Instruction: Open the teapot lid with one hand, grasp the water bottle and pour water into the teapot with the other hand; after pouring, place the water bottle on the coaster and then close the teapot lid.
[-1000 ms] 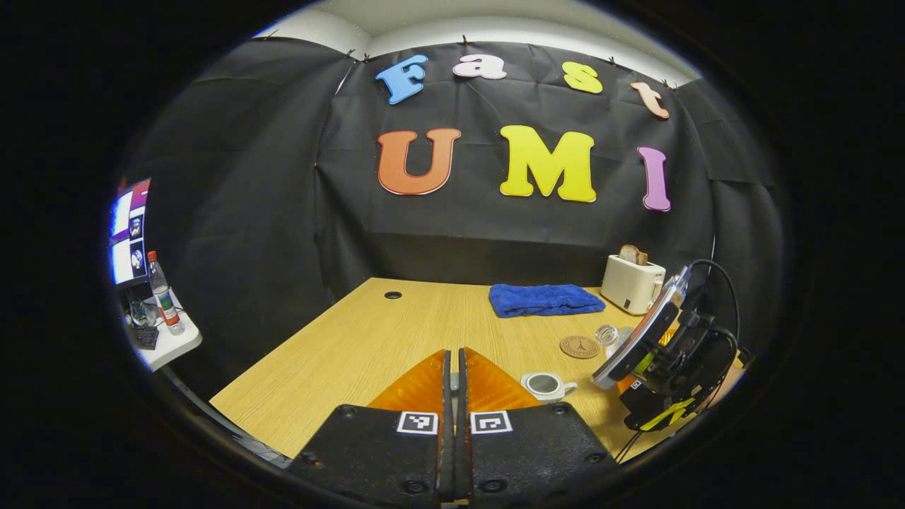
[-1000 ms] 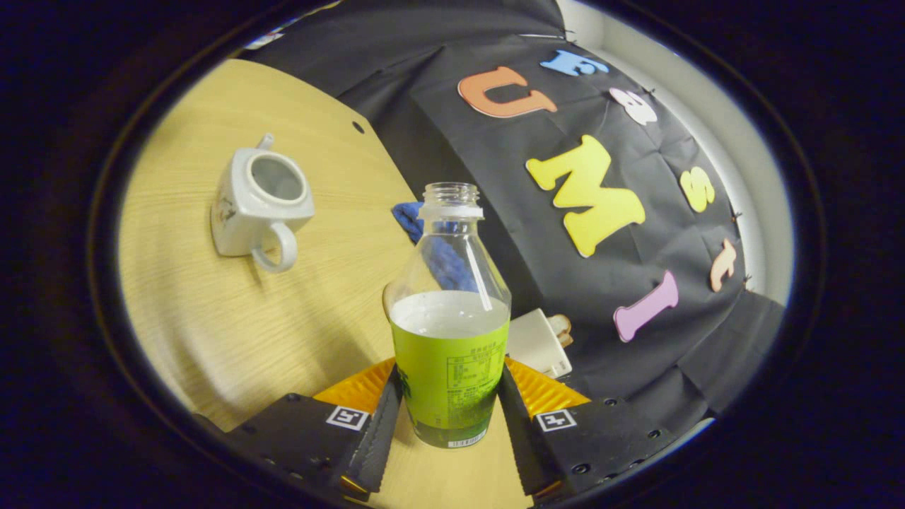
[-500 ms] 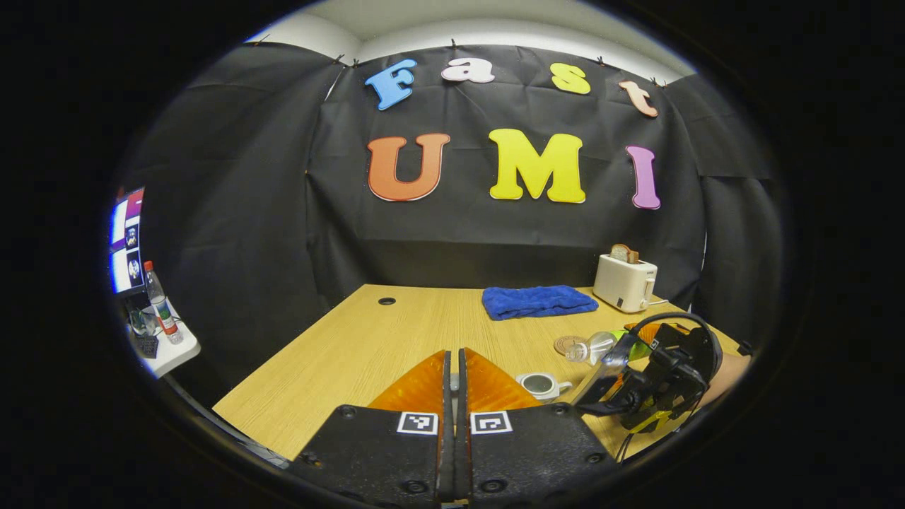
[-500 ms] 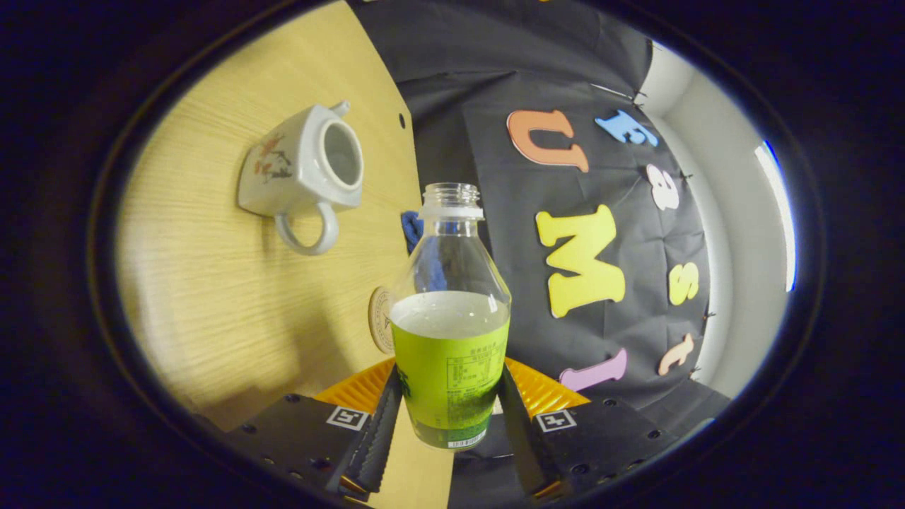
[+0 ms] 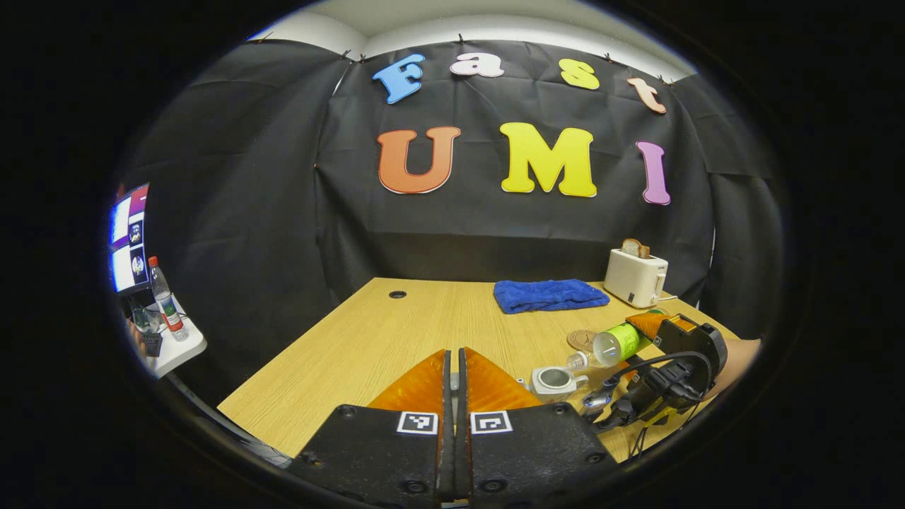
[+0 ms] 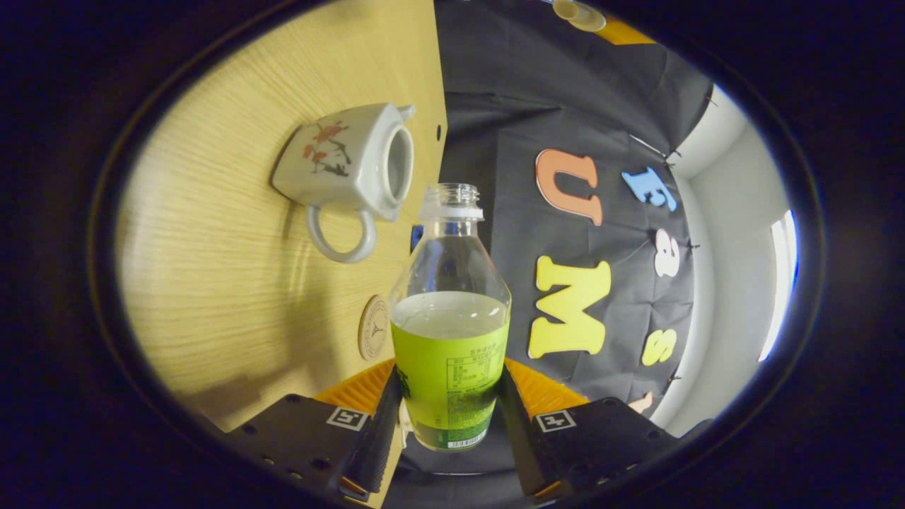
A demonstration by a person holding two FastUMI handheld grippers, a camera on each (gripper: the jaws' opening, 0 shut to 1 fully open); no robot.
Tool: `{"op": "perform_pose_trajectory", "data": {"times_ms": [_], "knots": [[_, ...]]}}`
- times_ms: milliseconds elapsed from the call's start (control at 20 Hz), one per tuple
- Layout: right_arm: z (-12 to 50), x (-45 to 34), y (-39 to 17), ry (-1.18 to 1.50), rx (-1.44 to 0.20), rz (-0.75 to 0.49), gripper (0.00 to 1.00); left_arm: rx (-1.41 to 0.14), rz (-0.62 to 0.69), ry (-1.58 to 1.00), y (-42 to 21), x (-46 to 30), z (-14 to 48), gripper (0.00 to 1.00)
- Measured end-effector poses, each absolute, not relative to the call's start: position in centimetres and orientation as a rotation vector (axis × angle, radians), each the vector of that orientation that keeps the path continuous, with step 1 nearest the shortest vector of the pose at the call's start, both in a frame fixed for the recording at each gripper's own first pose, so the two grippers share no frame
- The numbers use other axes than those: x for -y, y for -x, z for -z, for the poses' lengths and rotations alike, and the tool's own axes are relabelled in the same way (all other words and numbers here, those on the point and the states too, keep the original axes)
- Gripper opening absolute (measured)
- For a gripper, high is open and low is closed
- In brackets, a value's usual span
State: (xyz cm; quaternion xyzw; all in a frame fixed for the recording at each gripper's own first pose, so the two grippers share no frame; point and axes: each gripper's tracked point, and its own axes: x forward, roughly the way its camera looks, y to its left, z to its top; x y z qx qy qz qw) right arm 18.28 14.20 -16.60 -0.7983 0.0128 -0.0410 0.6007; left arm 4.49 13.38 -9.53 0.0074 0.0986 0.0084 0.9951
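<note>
A white teapot (image 5: 555, 379) with a flower print stands lidless on the wooden table (image 5: 368, 353), its round opening bare. In the right gripper view the teapot (image 6: 353, 166) lies up and left of the bottle's mouth. My right gripper (image 6: 450, 375) is shut on the green-labelled water bottle (image 6: 450, 318), uncapped and part full. In the left gripper view the bottle (image 5: 615, 343) lies nearly level in the right gripper (image 5: 647, 329), neck just above and right of the teapot. My left gripper (image 5: 456, 360) is raised and shut on the lid (image 6: 574, 10). A round coaster (image 5: 583, 339) lies behind the teapot.
A blue towel (image 5: 550, 295) lies at the back of the table, a white toaster (image 5: 635, 278) with toast beside it at the back right. A cable hole (image 5: 397, 294) marks the back left. Off the table's left stand a side table with a bottle (image 5: 164, 297) and a monitor (image 5: 129, 237).
The right gripper has rolled the bottle from a slant to nearly level and brought its mouth close to the teapot's opening. The left gripper has barely shifted.
</note>
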Motion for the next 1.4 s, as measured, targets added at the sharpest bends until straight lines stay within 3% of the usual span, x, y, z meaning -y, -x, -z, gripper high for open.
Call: {"op": "perform_pose_trajectory", "data": {"times_ms": [1400], "knots": [[13.0, -17.0, -18.8, 2.238, 0.231, 0.168, 0.70, -0.197, 0.067, -0.059, -4.3, -12.0, 10.1, 0.03]]}}
